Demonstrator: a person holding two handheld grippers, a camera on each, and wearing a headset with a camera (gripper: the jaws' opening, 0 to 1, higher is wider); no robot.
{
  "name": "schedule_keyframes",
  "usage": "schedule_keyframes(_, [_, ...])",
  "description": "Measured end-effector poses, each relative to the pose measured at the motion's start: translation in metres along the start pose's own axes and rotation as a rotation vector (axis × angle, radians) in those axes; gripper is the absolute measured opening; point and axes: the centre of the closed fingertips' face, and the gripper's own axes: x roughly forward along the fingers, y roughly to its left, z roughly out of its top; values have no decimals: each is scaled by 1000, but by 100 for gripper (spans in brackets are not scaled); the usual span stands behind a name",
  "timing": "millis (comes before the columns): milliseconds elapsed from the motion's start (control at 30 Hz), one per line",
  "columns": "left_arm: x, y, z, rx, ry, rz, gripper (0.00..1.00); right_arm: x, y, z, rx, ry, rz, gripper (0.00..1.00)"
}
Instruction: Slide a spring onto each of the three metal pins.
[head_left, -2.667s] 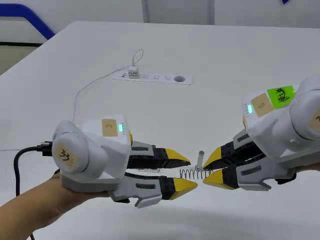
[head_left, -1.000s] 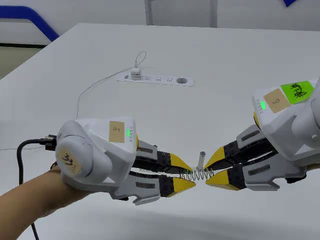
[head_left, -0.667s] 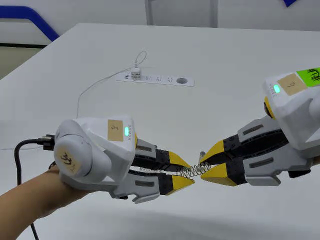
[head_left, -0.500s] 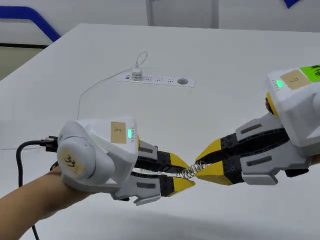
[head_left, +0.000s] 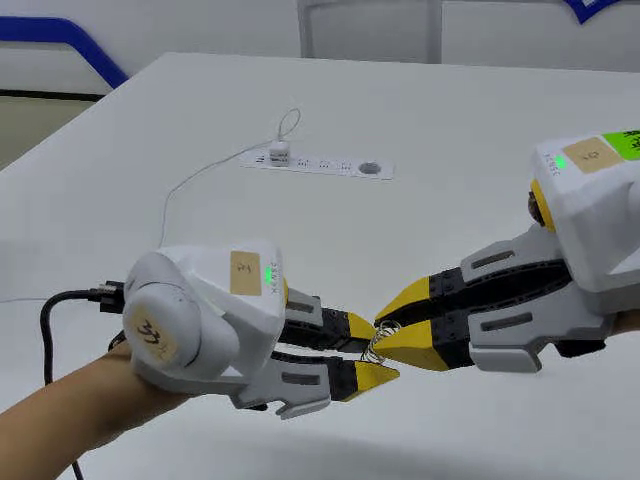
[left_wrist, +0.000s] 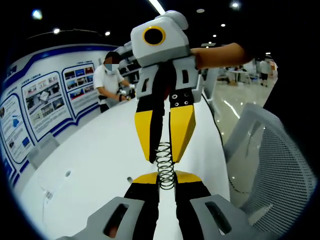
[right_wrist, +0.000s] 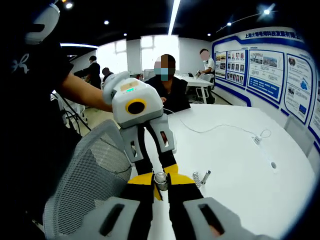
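both my grippers have hold of one spring (left_wrist: 165, 161), held off the table (head_left: 450, 200). my left gripper (head_left: 368, 350) is closed to the coil's width on one end. my right gripper (head_left: 388, 334) is nipped on the other end, jaws almost together. the spring's long axis runs tip to tip between the two grippers. in the right gripper view a metal pin (right_wrist: 205, 176) stands on the table just right of my right jaws, with a second spring (right_wrist: 196, 178) lying beside it. judgement: the right gripper is nearer the pin. the spring's axis must be brought in line with the pin, with one end freed.
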Motion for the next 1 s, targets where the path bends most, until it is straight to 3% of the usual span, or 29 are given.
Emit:
schedule_keyframes(233, [-2, -1, 2, -41, -17, -5, 11, 0, 0, 2, 29, -7, -9, 10])
schedule_keyframes(433, [-3, 2, 1, -27, -17, 7, 11, 0, -3, 4, 34, -7, -25, 10])
schedule_keyframes(633, [-5, 7, 2, -55, -42, 24, 12, -1, -8, 7, 46, -21, -41, 10])
schedule_keyframes(1000, [-15, 11, -16, -101, -31, 63, 16, -3, -20, 13, 70, -46, -69, 10])
